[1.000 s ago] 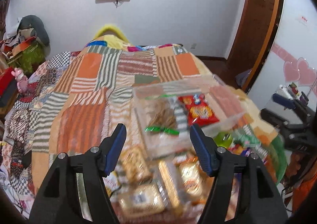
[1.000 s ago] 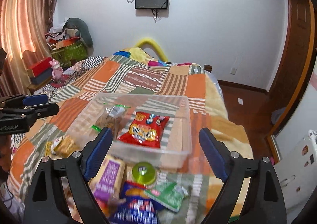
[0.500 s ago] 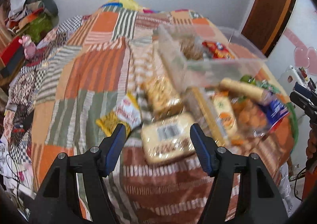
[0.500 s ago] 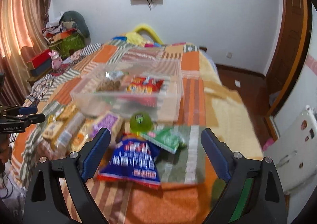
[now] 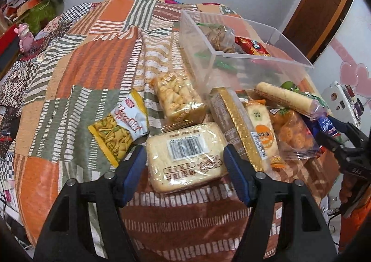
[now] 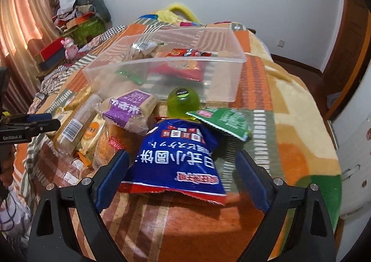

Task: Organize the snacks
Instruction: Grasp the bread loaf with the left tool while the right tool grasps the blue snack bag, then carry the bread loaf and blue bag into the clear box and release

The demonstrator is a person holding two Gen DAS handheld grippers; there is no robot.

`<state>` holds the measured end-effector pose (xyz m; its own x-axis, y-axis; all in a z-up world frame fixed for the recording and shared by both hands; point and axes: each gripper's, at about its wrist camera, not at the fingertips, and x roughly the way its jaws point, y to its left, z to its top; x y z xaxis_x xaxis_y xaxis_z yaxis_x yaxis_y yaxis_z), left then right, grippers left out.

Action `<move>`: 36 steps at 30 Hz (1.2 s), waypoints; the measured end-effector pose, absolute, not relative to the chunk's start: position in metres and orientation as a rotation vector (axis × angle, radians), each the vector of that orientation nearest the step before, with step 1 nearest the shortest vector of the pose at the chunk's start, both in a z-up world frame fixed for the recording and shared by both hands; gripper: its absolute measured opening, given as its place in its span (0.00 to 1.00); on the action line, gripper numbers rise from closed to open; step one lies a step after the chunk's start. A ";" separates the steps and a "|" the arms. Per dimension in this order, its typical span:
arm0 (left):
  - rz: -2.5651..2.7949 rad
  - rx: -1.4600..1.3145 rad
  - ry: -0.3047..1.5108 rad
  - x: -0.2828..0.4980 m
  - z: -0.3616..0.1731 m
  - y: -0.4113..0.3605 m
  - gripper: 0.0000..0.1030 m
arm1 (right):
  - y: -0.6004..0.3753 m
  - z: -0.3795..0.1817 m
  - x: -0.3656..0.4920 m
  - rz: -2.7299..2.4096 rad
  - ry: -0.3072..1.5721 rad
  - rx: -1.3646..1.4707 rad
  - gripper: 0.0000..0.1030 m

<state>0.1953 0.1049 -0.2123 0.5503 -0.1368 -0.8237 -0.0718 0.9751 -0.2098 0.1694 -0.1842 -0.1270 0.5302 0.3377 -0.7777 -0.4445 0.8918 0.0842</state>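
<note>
A clear plastic bin [image 5: 259, 57] [image 6: 222, 81] sits on the patchwork bedspread and holds a red packet [image 6: 183, 53] and a bag of brown biscuits [image 5: 220, 37]. Several snack packs lie in front of it. My left gripper [image 5: 184, 164] is open, its jaws on either side of a pale wrapped cake pack with a barcode [image 5: 185, 157]. My right gripper [image 6: 179, 169] is open, its jaws on either side of a blue snack bag [image 6: 178, 155]. Behind the blue bag are a green jelly cup [image 6: 183, 101] and a green packet [image 6: 220, 122].
A yellow chips packet [image 5: 118, 127], a clear pack of puffed snack [image 5: 178, 99], a long wafer roll [image 5: 285, 99], an orange-label pack [image 5: 262, 132] and a purple-label pack [image 6: 129, 108] lie around. The bed edge drops off on the right; a door [image 5: 324, 6] stands beyond.
Both grippers have come down and back from over the bin to the snack pile in front of it. The left now frames the cake pack, the right the blue bag.
</note>
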 end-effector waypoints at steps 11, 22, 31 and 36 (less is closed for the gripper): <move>-0.022 -0.258 1.020 0.209 -0.232 0.104 0.81 | -0.184 -0.137 0.175 0.463 0.923 -0.093 0.88; -0.008 -0.271 0.994 0.204 -0.232 0.103 0.78 | -0.193 -0.132 0.168 0.479 0.910 -0.030 0.61; -0.008 -0.227 0.962 0.187 -0.208 0.102 0.77 | -0.210 -0.114 0.154 0.480 0.870 -0.022 0.59; -0.011 -0.210 0.904 0.180 -0.180 0.099 0.77 | -0.215 -0.100 0.152 0.474 0.834 -0.010 0.59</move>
